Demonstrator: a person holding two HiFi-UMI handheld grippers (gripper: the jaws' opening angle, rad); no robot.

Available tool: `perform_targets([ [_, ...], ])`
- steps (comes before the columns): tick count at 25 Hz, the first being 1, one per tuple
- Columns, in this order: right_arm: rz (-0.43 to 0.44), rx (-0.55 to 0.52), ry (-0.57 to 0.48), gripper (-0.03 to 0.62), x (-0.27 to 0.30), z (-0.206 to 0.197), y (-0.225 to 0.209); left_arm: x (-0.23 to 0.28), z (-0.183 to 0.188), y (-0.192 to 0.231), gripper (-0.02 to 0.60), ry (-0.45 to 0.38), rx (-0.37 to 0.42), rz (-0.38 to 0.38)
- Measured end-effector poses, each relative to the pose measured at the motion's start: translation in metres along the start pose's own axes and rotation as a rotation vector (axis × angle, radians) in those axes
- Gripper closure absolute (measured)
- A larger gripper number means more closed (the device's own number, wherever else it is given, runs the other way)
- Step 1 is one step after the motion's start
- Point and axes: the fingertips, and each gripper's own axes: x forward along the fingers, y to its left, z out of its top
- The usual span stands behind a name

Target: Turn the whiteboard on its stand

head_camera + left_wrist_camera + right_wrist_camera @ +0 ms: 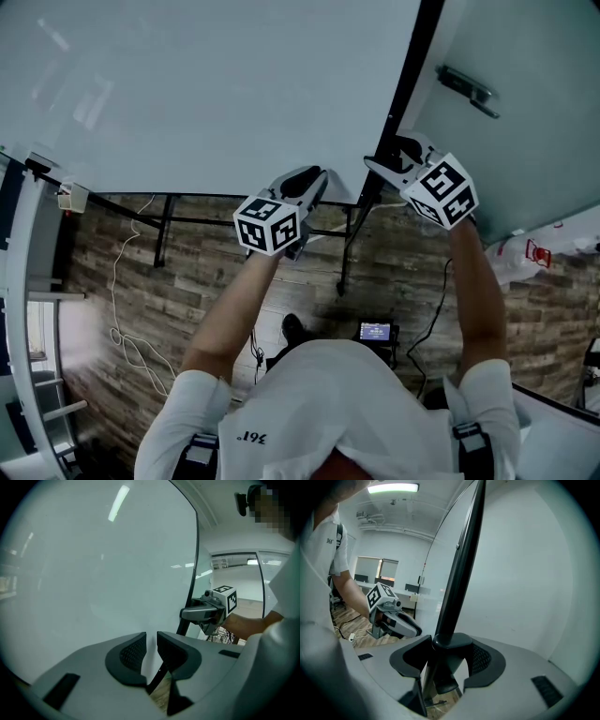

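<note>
White, glossy flat whiteboard [206, 84] fills eleven o'clock in the head view. Left gripper [151, 641] is clenched on its thin edge. Right gripper [445, 653] stands released around the black round frame post [461, 559] at one o'clock, its foot hidden.

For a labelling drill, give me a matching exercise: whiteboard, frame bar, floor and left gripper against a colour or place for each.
1 whiteboard
2 frame bar
3 floor
4 left gripper

A wood planks
B black, between the right gripper's jaws
C white, blank
D at the whiteboard's lower edge

Pairs: 1-C; 2-B; 3-A; 4-D
</note>
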Motion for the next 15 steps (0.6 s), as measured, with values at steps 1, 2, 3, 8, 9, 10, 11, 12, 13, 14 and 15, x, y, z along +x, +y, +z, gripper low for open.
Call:
perform_targets([
  [1,-0.001,0.001,0.001,0.365,0.0013,0.0001,-0.0016,0.001,0.0006,0.0012,0.52,0.0,0.0,0.001],
  [2,-0.002,0.002,0.002,0.364,0.0026,0.0006,-0.0031,0.002,0.0015,0.0024,0.518,0.0,0.001,0.002],
  [3,-0.003,0.003,0.002,0.364,0.0037,0.0011,-0.0047,0.0029,0.0024,0.0036,0.518,0.001,0.003,0.003],
  [8,-0.003,0.011,0.001,0.361,0.0063,0.0021,-0.0092,0.0057,0.0052,0.0063,0.518,0.002,0.008,0.003],
  [9,-0.003,0.013,0.0,0.361,0.0064,0.0018,-0.0092,0.0057,0.0051,0.0065,0.518,0.002,0.007,0.002],
  [10,-0.002,0.015,-0.001,0.361,0.0066,0.0015,-0.0094,0.006,0.005,0.0066,0.518,0.003,0.006,0.0],
  [11,-0.001,0.017,-0.001,0.361,0.0067,0.0009,-0.0096,0.0064,0.0048,0.0066,0.518,0.004,0.004,-0.003],
  [12,0.001,0.019,-0.002,0.361,0.0063,0.0003,-0.0099,0.007,0.0047,0.0063,0.518,0.006,0.004,-0.004],
  [13,0.003,0.022,-0.002,0.361,0.0057,-0.0001,-0.0099,0.0072,0.0045,0.0055,0.518,0.008,0.003,-0.005],
  [14,0.004,0.025,-0.002,0.361,0.0048,-0.0004,-0.0094,0.007,0.0044,0.0045,0.518,0.009,0.001,-0.006],
  [15,0.004,0.029,-0.003,0.361,0.0039,-0.0006,-0.0086,0.0064,0.0041,0.0032,0.518,0.01,-0.002,-0.007],
])
